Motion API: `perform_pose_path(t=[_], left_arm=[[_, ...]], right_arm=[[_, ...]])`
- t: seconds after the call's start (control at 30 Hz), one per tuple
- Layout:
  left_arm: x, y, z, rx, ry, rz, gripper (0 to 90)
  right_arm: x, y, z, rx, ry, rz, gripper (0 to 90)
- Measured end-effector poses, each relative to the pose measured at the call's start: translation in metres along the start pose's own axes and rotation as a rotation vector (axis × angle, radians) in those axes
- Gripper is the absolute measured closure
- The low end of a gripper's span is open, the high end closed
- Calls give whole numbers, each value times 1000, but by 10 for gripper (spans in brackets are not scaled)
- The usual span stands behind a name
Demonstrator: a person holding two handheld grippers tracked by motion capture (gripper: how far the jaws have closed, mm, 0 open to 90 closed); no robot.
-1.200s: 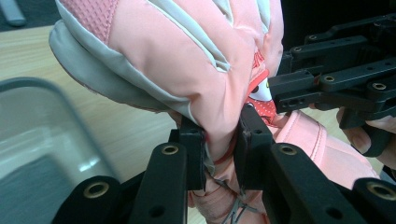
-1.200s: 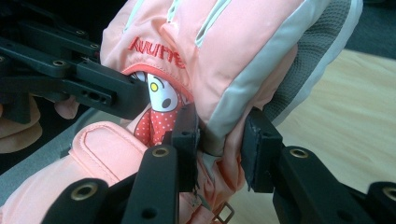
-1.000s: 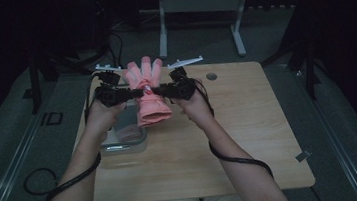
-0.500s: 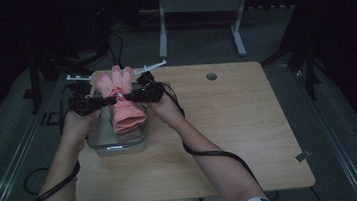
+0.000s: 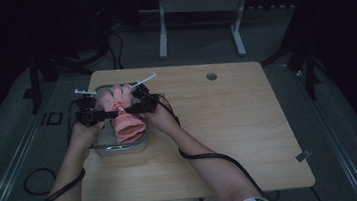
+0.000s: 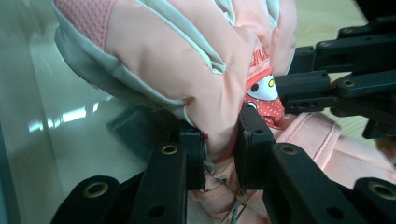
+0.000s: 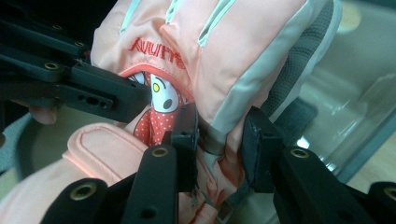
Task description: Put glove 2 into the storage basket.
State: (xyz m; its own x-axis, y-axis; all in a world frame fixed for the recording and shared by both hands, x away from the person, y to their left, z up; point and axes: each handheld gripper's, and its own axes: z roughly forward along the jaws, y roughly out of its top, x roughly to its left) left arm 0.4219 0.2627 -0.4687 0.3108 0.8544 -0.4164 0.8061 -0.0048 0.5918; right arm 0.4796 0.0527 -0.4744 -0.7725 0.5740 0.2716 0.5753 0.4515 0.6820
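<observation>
A pink padded glove (image 5: pixel 122 114) with grey trim and a cartoon patch hangs over a clear plastic box (image 5: pixel 102 146) at the table's left side. My left gripper (image 5: pixel 98 115) is shut on the glove's left edge and my right gripper (image 5: pixel 134 107) is shut on its right edge. In the left gripper view the glove (image 6: pixel 187 60) is pinched between the jaws of the left gripper (image 6: pixel 219 144), with the box wall (image 6: pixel 60 130) behind. In the right gripper view the right gripper (image 7: pixel 219 135) clamps the glove (image 7: pixel 210 51) at its grey side seam, and the box (image 7: pixel 355 107) lies to the right.
The wooden table (image 5: pixel 229 125) stretches open to the right, with a round grommet hole (image 5: pixel 211 76) near its far edge. Cables trail off the near edge from both arms. Metal stand legs (image 5: pixel 197 8) rise behind the table on a dark floor.
Both grippers have carried the glove left from the table's middle and lowered it over the clear box.
</observation>
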Motion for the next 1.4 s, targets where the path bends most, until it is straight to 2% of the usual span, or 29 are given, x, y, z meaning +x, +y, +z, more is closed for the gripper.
perform_pose_path(t=[0.07,0.2,0.37,0.4,0.47,0.57,0.7,0.77,0.87,0.97,1.0,1.13,1.23,1.4], left_arm=[[3,-1,6,33,20,1,743],[5,0,12,64,36,0,725],[5,2,16,71,50,-10,676],[1,4,16,79,83,15,643],[-3,7,15,84,110,32,604],[-8,10,15,88,143,63,574],[-12,13,19,97,168,85,533],[-12,13,19,97,168,85,534],[-20,17,27,91,184,114,545],[-22,18,29,88,185,115,549],[-24,19,29,86,203,119,541],[-21,20,23,66,217,105,461],[-22,19,20,51,229,110,431],[-27,17,15,47,235,107,422]], right_arm=[[-1,-2,5,18,-9,7,668],[-4,-3,10,38,-23,15,649],[-6,-4,11,46,-28,22,642],[-9,-3,10,44,-30,42,594],[-10,-2,5,33,-42,39,561],[-10,-1,-4,12,-66,19,488],[-12,-4,-14,-21,-64,7,462],[-13,-4,-17,-27,-58,10,462],[-17,-8,-24,-38,-56,17,454],[-19,-10,-25,-42,-56,22,451],[-21,-12,-27,-46,-53,25,438],[-23,-14,-34,-58,-38,26,429],[-22,-14,-39,-73,-30,23,424],[-20,-15,-45,-85,-25,16,419]])
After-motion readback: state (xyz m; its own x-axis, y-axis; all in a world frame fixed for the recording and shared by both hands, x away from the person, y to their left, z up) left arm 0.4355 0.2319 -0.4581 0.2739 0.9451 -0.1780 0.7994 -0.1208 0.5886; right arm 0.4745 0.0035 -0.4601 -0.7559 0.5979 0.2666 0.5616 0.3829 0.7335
